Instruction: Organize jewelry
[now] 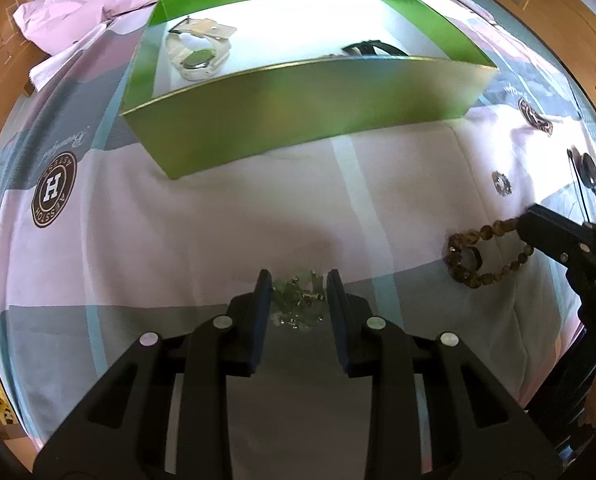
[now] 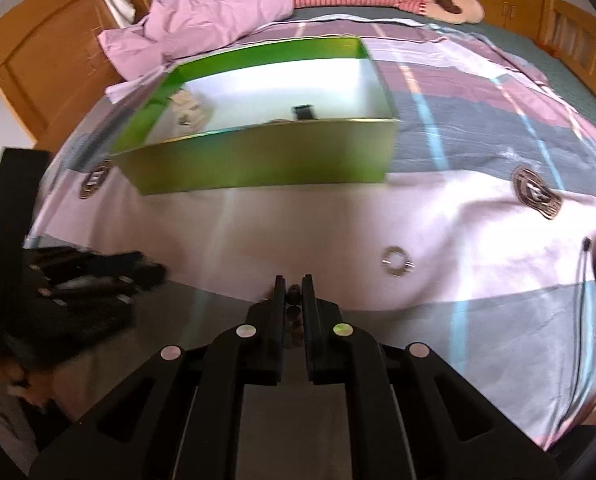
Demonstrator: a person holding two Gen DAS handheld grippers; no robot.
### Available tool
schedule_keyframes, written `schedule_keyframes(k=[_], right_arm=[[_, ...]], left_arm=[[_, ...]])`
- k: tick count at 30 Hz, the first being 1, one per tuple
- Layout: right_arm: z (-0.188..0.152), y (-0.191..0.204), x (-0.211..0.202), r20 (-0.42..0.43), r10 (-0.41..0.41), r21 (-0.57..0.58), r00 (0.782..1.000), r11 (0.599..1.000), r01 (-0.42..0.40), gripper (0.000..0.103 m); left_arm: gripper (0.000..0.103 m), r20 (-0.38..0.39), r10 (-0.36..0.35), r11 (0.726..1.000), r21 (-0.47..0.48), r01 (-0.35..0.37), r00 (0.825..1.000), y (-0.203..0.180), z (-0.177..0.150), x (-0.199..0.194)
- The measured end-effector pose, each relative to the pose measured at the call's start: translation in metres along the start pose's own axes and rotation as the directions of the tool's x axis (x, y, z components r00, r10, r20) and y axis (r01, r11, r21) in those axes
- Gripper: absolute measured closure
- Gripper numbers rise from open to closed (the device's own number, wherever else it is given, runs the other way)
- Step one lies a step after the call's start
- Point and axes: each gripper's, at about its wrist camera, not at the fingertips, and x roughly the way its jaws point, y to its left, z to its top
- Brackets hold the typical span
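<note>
Brown bead bracelet [image 1: 484, 252] is clamped by the right gripper [image 2: 293, 292]; pale green jewelry [image 1: 298, 300], apparently pinched, is flanked by the left gripper [image 1: 298, 280] before the green box [image 1: 298, 108].

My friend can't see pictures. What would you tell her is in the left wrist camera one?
The left gripper holds a pale green beaded bracelet over a pink and grey bedspread. At right, the right gripper grips a brown bead bracelet. Behind, a green box holds a white watch.
</note>
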Motion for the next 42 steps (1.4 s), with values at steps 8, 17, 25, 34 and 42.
schedule_keyframes(k=[8, 17, 25, 34, 42], right_arm=[[0.03, 0.026, 0.001, 0.043, 0.062, -0.005, 0.997, 0.998, -0.062, 0.093], [0.016, 0.009, 0.025, -0.024, -0.045, 0.011, 0.999, 0.999, 0.046, 0.055], [0.017, 0.053, 0.056, -0.093, -0.033, -0.173, 0.995, 0.985, 0.017, 0.056], [0.012, 0.056, 0.085, -0.179, -0.072, -0.205, 0.981, 0.978, 0.034, 0.088], [0.0, 0.015, 0.073, -0.187, -0.027, -0.1, 0.982, 0.995, 0.008, 0.089]], left_arm=[[0.074, 0.0, 0.0, 1.0, -0.026, 0.0, 1.0, 0.007, 0.001, -0.001], [0.069, 0.02, -0.016, 0.997, -0.071, 0.017, 1.0, 0.019, 0.006, -0.008], [0.049, -0.016, 0.011, 0.961, -0.275, -0.015, 1.0, 0.064, 0.009, -0.003], [0.049, -0.036, 0.002, 0.971, -0.24, -0.011, 0.999, 0.054, 0.01, 0.004], [0.038, -0.05, 0.006, 0.99, -0.14, -0.013, 0.999, 0.024, 0.009, 0.011]])
